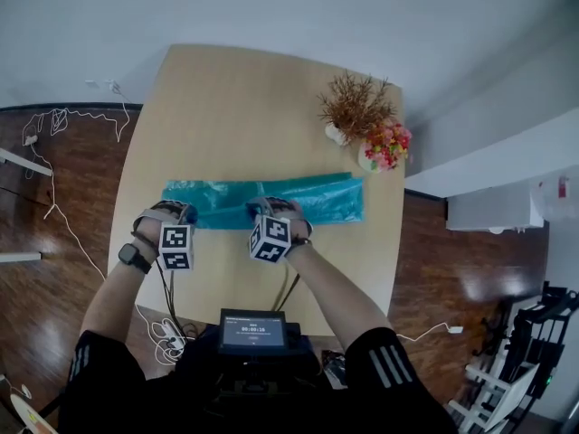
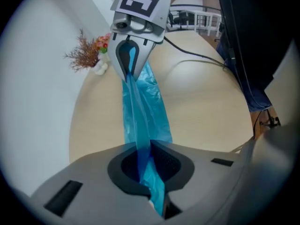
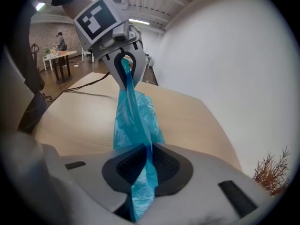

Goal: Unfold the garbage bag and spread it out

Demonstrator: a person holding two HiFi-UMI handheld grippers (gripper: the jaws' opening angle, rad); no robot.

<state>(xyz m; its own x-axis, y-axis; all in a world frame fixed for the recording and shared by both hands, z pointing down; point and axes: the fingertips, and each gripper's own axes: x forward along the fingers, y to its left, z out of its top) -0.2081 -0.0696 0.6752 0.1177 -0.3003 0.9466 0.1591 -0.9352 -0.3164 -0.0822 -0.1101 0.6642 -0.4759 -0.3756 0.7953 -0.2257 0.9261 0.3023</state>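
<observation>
The blue garbage bag [image 1: 317, 197] lies as a long folded strip across the wooden table [image 1: 226, 107]. My left gripper [image 1: 177, 210] is shut on the bag's near edge towards its left end. My right gripper [image 1: 273, 208] is shut on the same edge near the middle. In the left gripper view the bag [image 2: 140, 111] runs taut from my left gripper [image 2: 145, 165] to the right gripper [image 2: 129, 62] opposite. In the right gripper view the bag [image 3: 133, 121] is pinched in my right gripper [image 3: 145, 165] and stretches to the left gripper [image 3: 124, 71].
A dried plant [image 1: 355, 105] and a pot of pink and yellow flowers [image 1: 384, 145] stand at the table's right edge, just beyond the bag. A small screen [image 1: 253, 331] sits at my chest. Cables [image 1: 54, 125] trail on the wooden floor at the left.
</observation>
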